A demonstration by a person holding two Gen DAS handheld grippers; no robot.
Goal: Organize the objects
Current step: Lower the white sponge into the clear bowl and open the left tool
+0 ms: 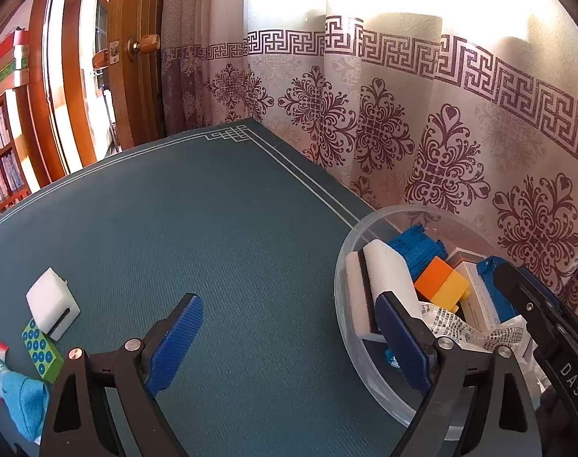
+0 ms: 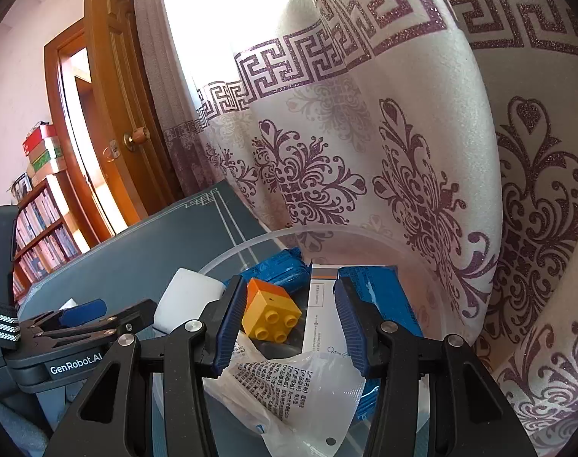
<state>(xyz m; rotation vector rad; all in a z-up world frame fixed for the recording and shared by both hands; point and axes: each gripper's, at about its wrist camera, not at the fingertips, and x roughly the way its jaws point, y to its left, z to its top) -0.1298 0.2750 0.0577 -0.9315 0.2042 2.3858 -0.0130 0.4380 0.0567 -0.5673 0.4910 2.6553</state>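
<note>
Tongs: your left tongs (image 1: 289, 342) are spread and empty, right finger over the clear bowl (image 1: 346, 327) rim beside the white sponge (image 1: 380, 282) inside it; right tongs (image 2: 285, 327) hang open over the bowl, so pulling left may snag the rim and tip it off the tabletop (image 1: 212, 228).

A clear round plastic bin (image 1: 349, 327) stood at the table's far right edge by the curtain, holding a white block with a black slot (image 1: 376, 282) leaning against its near wall, blue packets (image 2: 285, 270), an orange-and-yellow studded brick (image 2: 269, 312), a white carton (image 2: 321, 304) and a crumpled printed bag (image 2: 289, 384). Well apart on the left lay another white slotted block (image 1: 53, 302), touching a green dotted block (image 1: 41, 350), with a blue tube (image 1: 7, 377) beside that.
</note>
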